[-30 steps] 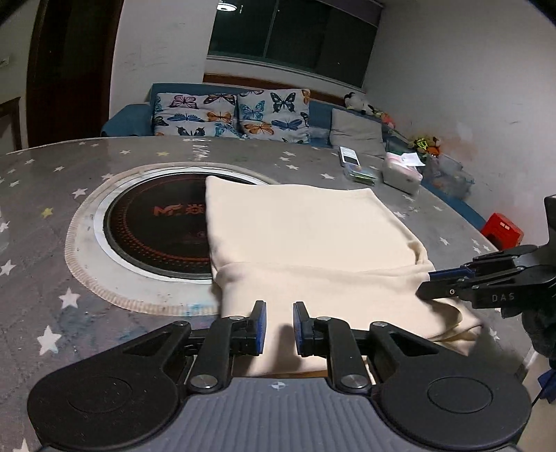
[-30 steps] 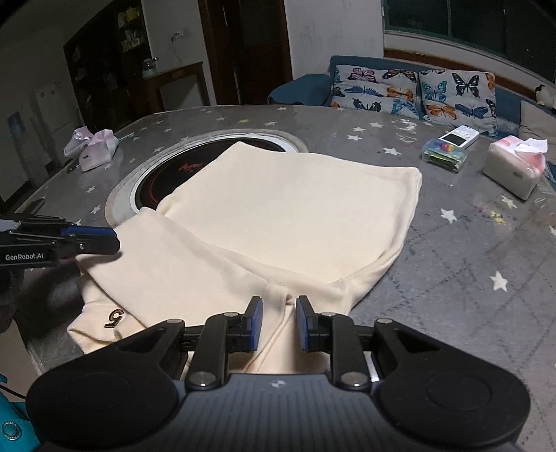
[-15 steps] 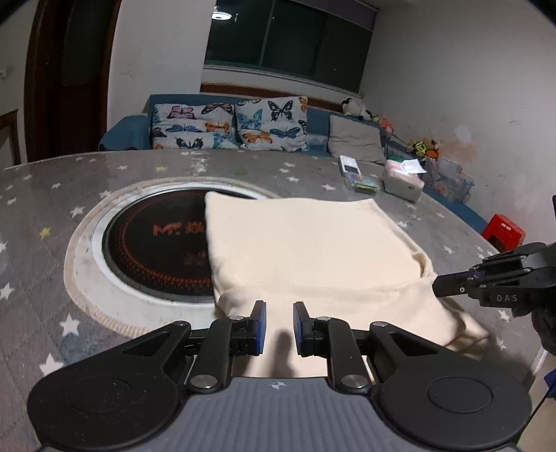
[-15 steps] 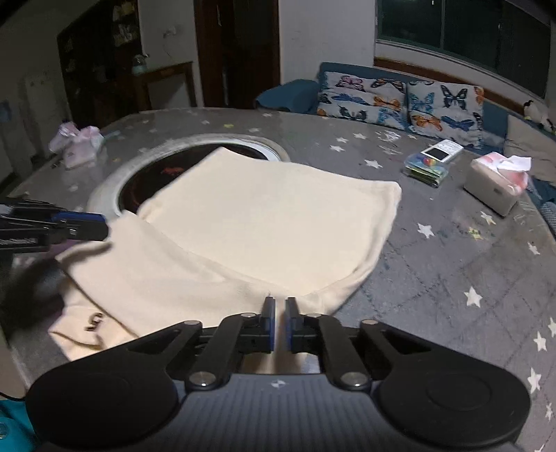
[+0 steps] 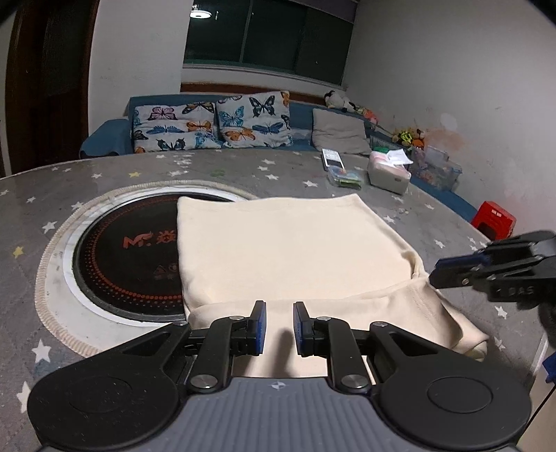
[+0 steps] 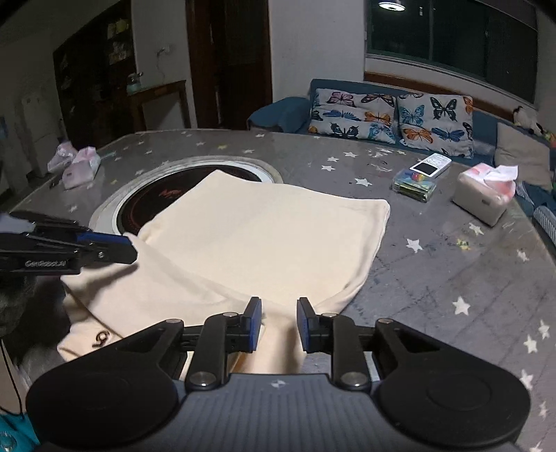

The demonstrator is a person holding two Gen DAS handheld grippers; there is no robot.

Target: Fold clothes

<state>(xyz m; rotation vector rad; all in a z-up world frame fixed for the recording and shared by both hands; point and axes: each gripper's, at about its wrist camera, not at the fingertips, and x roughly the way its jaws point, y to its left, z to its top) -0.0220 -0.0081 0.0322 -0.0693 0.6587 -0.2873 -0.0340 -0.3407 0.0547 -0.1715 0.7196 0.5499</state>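
Cream cotton folded garment point(image 5: 288, 250) lies flat on grey star-print counter point(image 5: 104, 180), just ahead of both claws. Left claw point(image 5: 279, 324) slightly apart, empty. Right claw point(image 6: 278, 321) just reopened, fabric beneath, unpinched. Risk: shallow pinch catches one layer, fold slides apart.

Both views are dim, lit from a round white ceiling lamp point(image 5: 199, 14) whose glow sits high against the dark windows point(image 6: 451, 45). The cream folded cloth point(image 5: 292, 250) is the brightest surface; the grey star-printed tabletop point(image 6: 434, 278) carries a soft sheen far right. Short soft shadows fall under the black gripper fingers point(image 5: 259, 327) onto the cloth. Fisheye bending curves the table rim and walls, corners vignette to black, and the far left doorway point(image 6: 229, 62) is murky and grainy.
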